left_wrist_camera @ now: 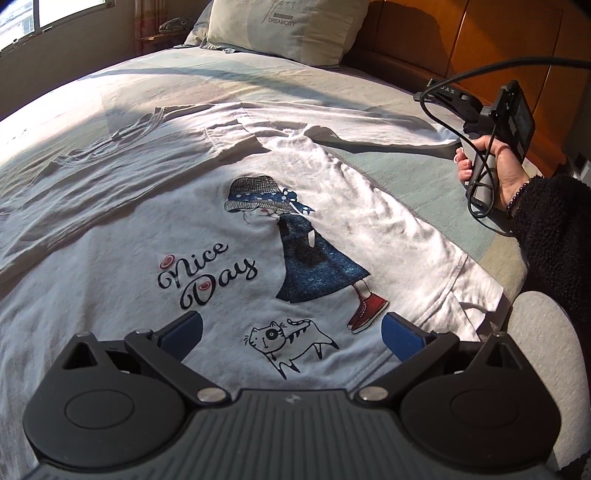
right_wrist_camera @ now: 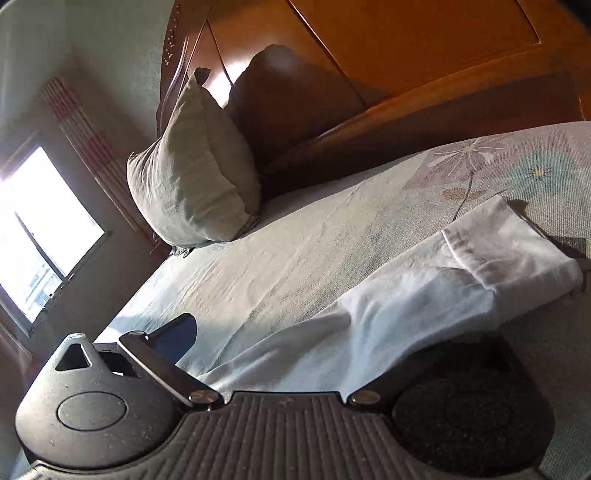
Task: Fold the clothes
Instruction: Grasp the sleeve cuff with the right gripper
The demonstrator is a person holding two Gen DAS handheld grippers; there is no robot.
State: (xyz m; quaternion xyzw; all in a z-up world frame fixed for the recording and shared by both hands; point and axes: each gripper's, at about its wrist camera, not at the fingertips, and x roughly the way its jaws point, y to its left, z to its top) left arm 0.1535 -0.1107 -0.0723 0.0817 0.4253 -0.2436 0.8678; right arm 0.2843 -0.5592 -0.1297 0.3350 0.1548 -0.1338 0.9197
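One white T-shirt (left_wrist_camera: 229, 229) lies spread on the bed (left_wrist_camera: 417, 177), its print (a girl in a blue dress, one cat, the words "Nice Day") facing up, with its upper left part folded over toward 10 o'clock. The left gripper (left_wrist_camera: 291, 328) hovers just above the hem at 6 o'clock, its two blue fingers (left_wrist_camera: 184, 332) spread wide and holding nothing. At 3 o'clock a hand (left_wrist_camera: 491, 173) in a dark fuzzy sleeve holds the right gripper (right_wrist_camera: 280, 350) by the shirt's sleeve (right_wrist_camera: 491, 254); from its own camera white cloth drapes over its right side, one finger hidden, so I cannot tell whether it grips. One pillow (left_wrist_camera: 288, 26) leans on the wooden headboard (left_wrist_camera: 461, 40) at 12 o'clock. No containers show.
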